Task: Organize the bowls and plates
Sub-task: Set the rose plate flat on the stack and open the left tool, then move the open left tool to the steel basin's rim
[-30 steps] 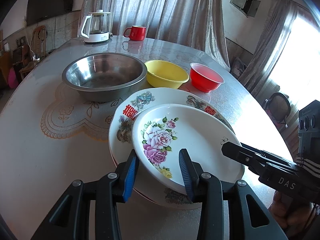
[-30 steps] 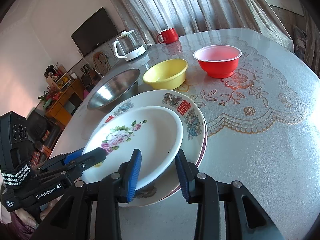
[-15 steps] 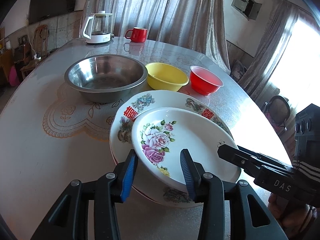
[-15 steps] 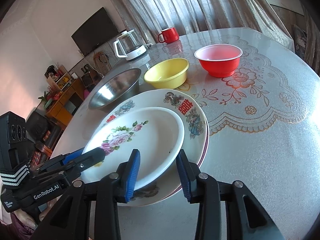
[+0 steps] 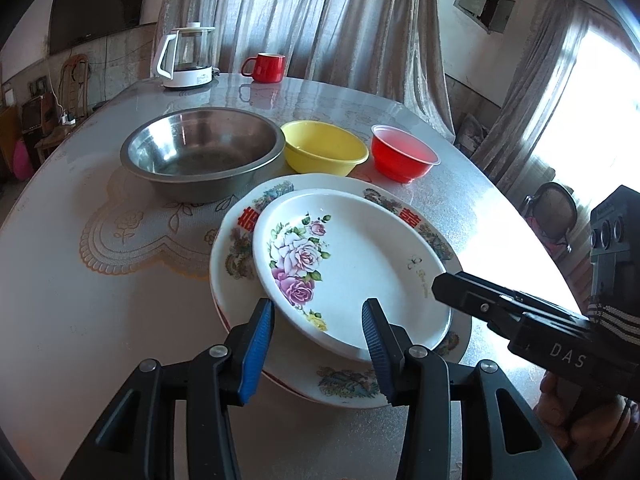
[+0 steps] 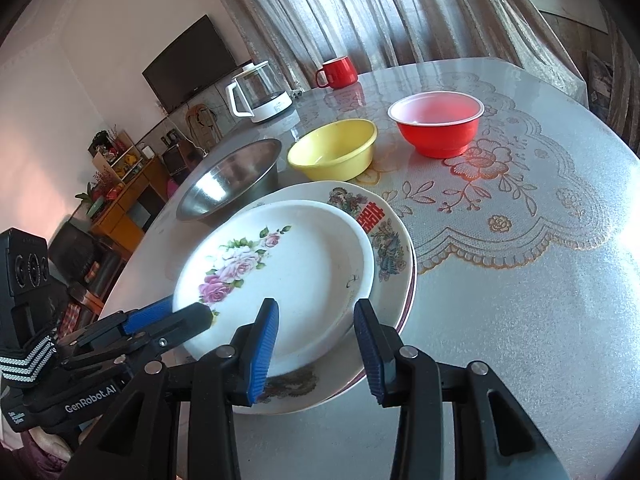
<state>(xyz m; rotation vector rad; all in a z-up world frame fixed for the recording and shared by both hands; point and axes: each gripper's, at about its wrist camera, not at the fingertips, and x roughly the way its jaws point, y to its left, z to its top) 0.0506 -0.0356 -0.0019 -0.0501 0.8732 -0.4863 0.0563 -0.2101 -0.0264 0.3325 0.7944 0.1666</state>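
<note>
A white rose-patterned plate point(image 5: 360, 264) lies on a larger plate point(image 5: 240, 256) with red characters; both also show in the right wrist view, the rose plate point(image 6: 288, 272) on the larger plate point(image 6: 384, 236). Behind them stand a steel bowl point(image 5: 200, 152), a yellow bowl point(image 5: 324, 152) and a red bowl point(image 5: 404, 156). My left gripper point(image 5: 318, 344) is open, its fingers either side of the rose plate's near rim, apart from it. My right gripper point(image 6: 316, 348) is open at the stack's near edge.
A glass kettle point(image 5: 186, 58) and a red mug point(image 5: 266, 67) stand at the table's far side. The round table point(image 5: 80, 280) has a lace-patterned cover. Curtains hang behind; a chair point(image 5: 554, 212) stands at the right.
Both grippers have drawn back slightly from the plates, which rest still on the table. Both stayed open.
</note>
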